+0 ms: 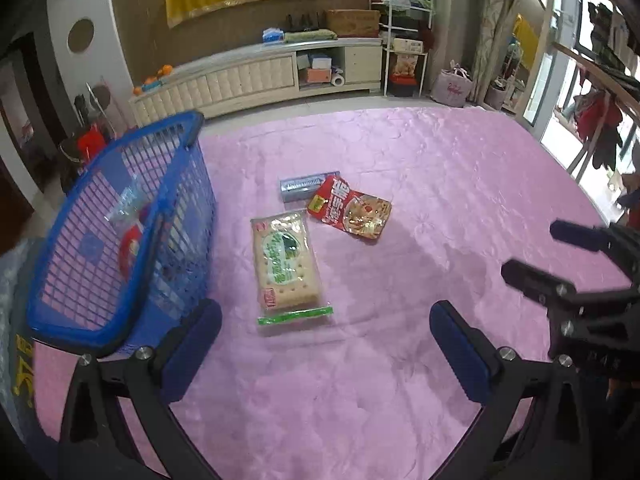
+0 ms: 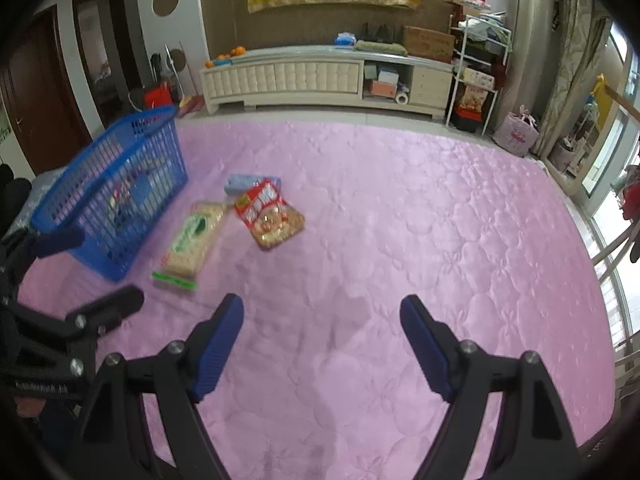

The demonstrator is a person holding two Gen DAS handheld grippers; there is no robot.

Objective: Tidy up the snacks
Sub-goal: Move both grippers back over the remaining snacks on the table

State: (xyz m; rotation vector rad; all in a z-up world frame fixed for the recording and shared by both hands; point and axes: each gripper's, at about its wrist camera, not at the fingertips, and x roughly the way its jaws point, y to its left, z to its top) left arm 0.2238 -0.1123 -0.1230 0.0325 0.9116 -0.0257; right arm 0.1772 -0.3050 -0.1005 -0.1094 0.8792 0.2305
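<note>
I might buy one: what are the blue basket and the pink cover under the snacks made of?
The blue basket looks like moulded plastic: glossy, with thin grid walls. The pink cover seems a quilted fabric with a slight sheen; stitched, puffed patterns show.

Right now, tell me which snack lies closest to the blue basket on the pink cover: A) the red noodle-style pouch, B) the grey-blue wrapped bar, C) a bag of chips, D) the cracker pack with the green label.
D: the cracker pack lies right beside the blue basket, while the red pouch and the grey-blue bar sit farther off on the pink cover; no chips show.
</note>
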